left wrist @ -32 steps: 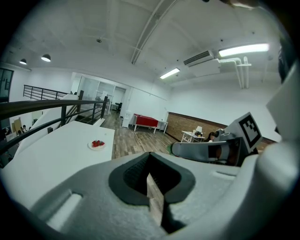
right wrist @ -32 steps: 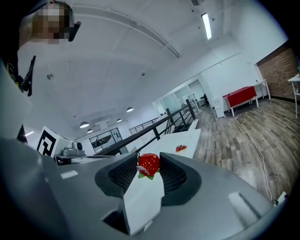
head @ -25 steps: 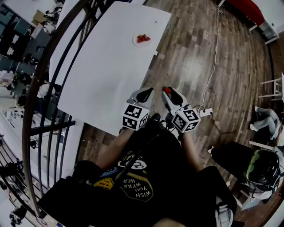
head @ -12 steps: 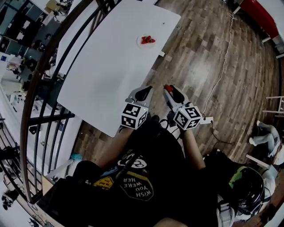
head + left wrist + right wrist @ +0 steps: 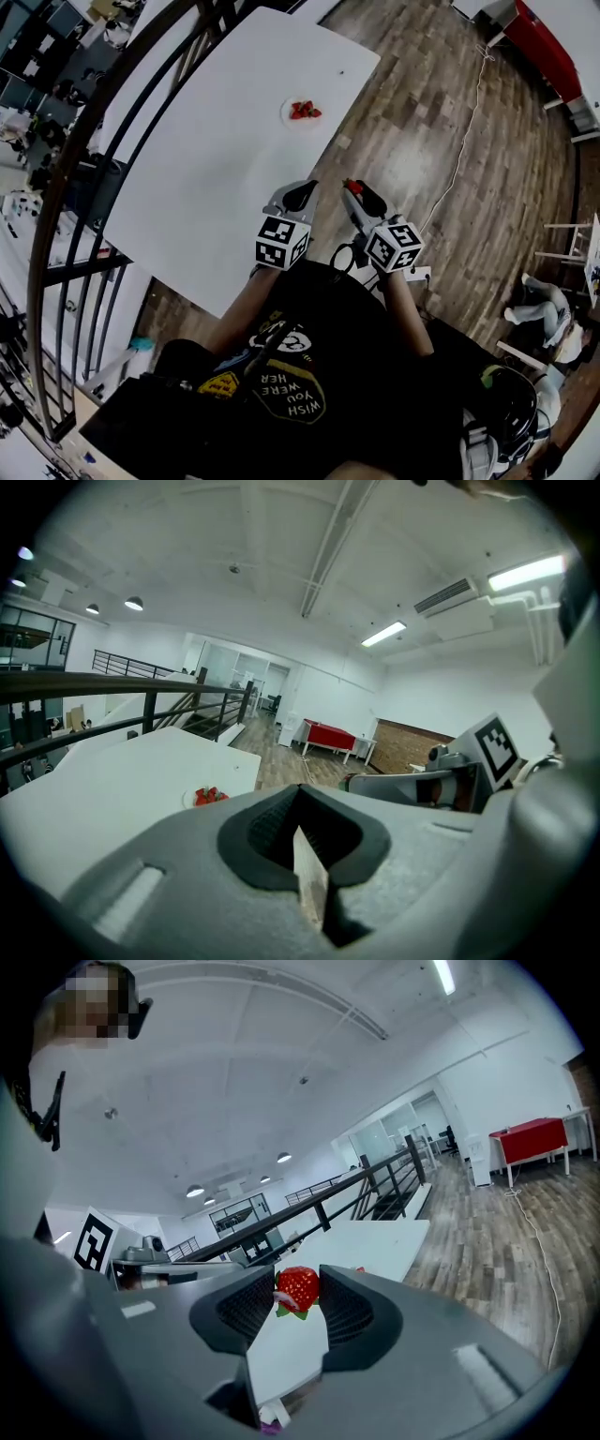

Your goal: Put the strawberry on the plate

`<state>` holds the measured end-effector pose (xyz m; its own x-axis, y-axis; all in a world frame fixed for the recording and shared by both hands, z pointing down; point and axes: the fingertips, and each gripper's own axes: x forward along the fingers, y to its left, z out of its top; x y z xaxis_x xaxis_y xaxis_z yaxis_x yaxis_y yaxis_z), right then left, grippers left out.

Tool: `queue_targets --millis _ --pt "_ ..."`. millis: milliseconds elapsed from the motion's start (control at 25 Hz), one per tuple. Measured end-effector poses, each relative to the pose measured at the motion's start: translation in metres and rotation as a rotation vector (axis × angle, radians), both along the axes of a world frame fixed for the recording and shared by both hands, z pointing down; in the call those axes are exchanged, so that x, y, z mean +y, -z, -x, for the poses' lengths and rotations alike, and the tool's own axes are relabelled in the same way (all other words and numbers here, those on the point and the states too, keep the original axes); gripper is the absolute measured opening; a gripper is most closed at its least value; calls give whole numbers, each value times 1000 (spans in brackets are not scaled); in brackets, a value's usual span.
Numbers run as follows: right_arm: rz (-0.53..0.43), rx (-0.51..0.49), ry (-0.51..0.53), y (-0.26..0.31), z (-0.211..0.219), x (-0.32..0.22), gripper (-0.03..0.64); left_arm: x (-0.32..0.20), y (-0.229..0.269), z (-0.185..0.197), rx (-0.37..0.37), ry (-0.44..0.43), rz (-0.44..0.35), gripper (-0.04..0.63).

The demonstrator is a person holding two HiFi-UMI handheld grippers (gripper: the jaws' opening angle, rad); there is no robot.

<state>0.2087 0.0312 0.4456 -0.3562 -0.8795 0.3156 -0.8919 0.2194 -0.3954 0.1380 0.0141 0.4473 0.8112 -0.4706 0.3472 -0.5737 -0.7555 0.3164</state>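
Observation:
A white plate holding several strawberries sits near the far right edge of the white table. The plate also shows small in the left gripper view. My right gripper hangs over the wooden floor just off the table's near corner, shut on a red strawberry pinched between its fingertips. That strawberry shows as a red dot at the jaw tips in the head view. My left gripper is beside it over the table's near edge, its jaws together with nothing in them.
A dark curved railing runs along the table's left side. A white cable and a power strip lie on the wooden floor at the right. A red bench stands far right, and a seated person is at the right edge.
Both grippers stay close together near the table's corner, the strawberry still held in the right one. The head view has swung a little; the plate keeps its place on the table.

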Motion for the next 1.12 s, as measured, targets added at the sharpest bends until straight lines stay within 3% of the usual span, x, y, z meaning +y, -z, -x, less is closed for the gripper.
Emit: queue_targets --millis 440,1120 --pt "42 17 24 -17 6 -83 152 -74 -23 5 -8 8 39 0" --pt "157 79 139 -76 13 -166 152 -130 -62 13 -8 59 164 0"
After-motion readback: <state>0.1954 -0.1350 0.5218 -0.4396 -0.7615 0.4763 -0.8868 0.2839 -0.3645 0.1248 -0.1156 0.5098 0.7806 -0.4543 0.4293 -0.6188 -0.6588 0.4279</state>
